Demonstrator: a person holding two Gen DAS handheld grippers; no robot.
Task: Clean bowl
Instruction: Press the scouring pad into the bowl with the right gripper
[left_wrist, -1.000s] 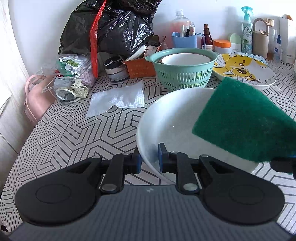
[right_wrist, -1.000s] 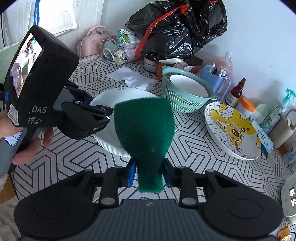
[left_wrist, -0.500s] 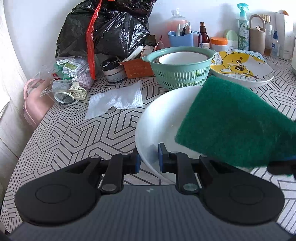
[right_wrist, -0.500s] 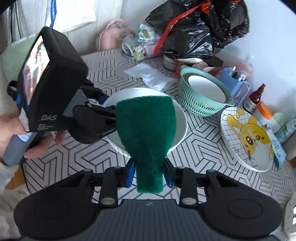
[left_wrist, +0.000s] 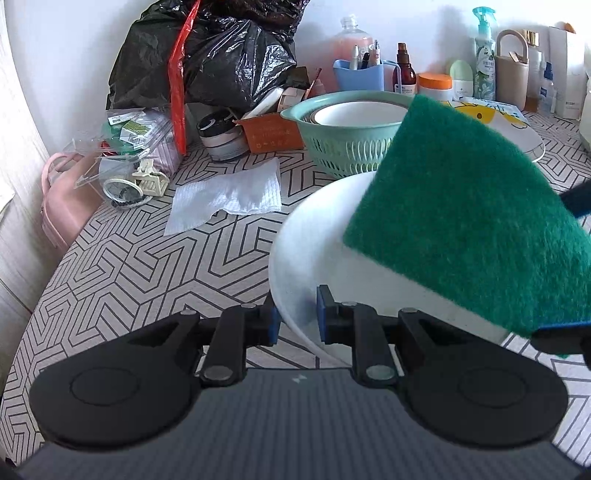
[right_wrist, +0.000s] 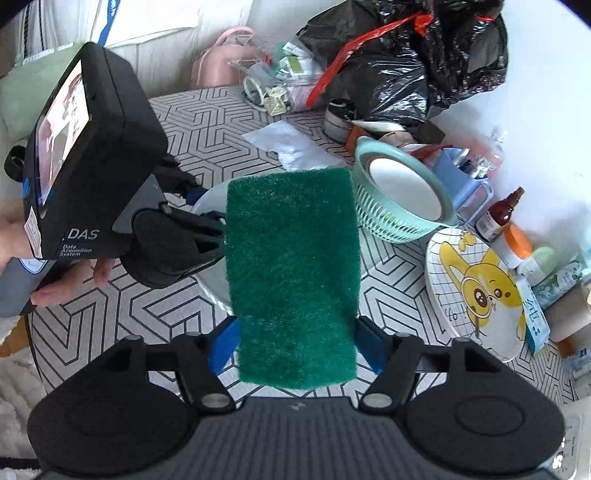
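Note:
The white bowl (left_wrist: 317, 258) stands tilted on the patterned table (left_wrist: 129, 266). My left gripper (left_wrist: 297, 317) is shut on its near rim, one pad inside and one outside. In the right wrist view the bowl (right_wrist: 210, 203) is mostly hidden behind the green scouring pad (right_wrist: 291, 273). That pad (left_wrist: 465, 221) hangs flat over the bowl's right half. My right gripper (right_wrist: 295, 347) has its jaws wide apart, so it is open, and the pad spans the gap at full width with its edges touching both blue pads.
A teal colander (left_wrist: 347, 144) with bowls in it stands behind, beside a cartoon plate (right_wrist: 476, 291). A paper towel (left_wrist: 229, 195), a black rubbish bag (left_wrist: 221, 55), bottles (left_wrist: 484, 48) and clutter line the back. A hand (right_wrist: 66, 284) holds the left gripper.
My right gripper's jaws have spread from a tight pinch, and the scouring pad has flattened to full width. The pad has risen and shifted right over the bowl. The left gripper keeps hold of the rim.

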